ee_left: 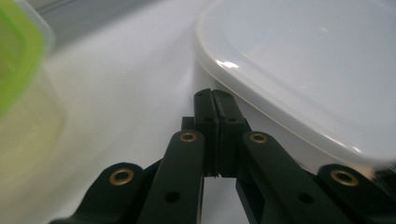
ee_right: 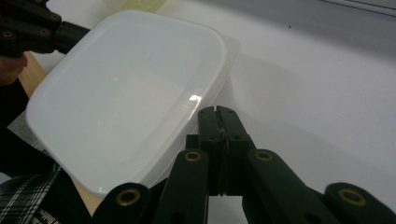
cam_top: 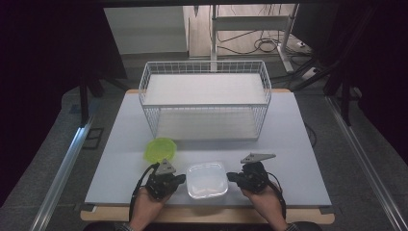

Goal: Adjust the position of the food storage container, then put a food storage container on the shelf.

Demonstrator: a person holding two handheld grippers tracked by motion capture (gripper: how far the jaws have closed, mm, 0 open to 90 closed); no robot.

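Bench [cam_top: 288, 144] carries a white wire basket [cam_top: 206, 98] well behind the translucent white lidded container [cam_top: 207, 179], which sits near the front edge. A green-lidded tub [cam_top: 160, 149] stands just behind-left of the container. Left claw [cam_top: 181, 178] and right claw [cam_top: 231, 176] flank the container, both clenched, grasping nothing.

No readable text, labels or numbers anywhere.

White translucent lidded container [cam_top: 207, 180], rounded-square, flat on table near front edge, lid on.
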